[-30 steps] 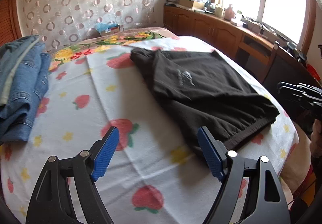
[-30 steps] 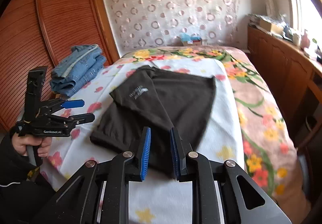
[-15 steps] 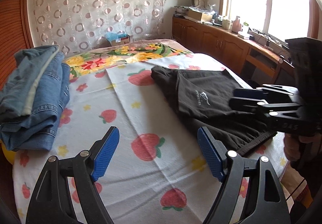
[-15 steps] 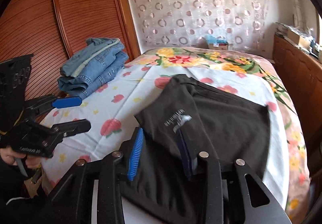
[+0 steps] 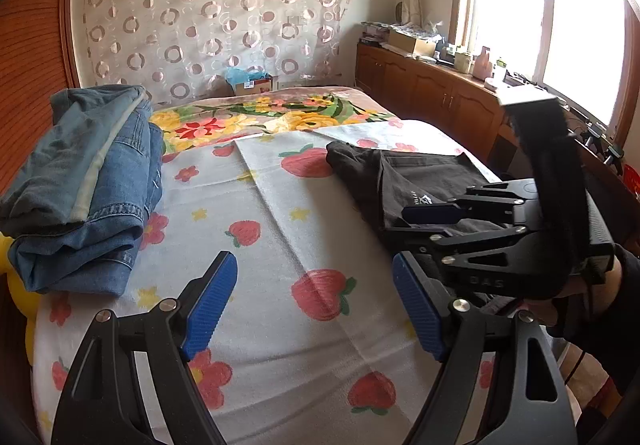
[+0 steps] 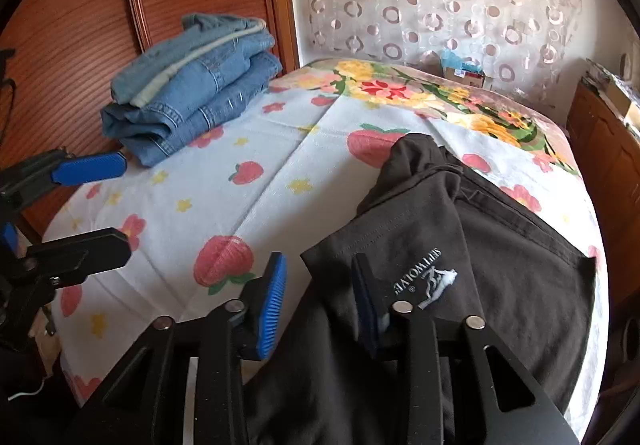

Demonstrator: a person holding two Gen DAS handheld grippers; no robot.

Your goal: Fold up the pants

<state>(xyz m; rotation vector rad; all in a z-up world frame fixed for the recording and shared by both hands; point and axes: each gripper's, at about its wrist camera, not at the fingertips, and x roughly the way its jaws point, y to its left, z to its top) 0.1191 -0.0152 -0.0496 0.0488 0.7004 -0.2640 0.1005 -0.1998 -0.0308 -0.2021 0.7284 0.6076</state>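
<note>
A cardboard box [image 5: 253, 85] with blue plastic in it sits far ahead of both grippers, against the curtain [image 5: 216, 21]. The black pants [image 6: 460, 245] lie folded on the strawberry sheet [image 5: 280, 213], right under the right gripper [image 6: 318, 301], whose jaws stand parted over the pants' near edge, holding nothing. The left gripper [image 5: 314, 303] is spread wide over bare sheet, with the pants ahead to its right and stacked jeans [image 5: 84, 181] to its left.
</note>
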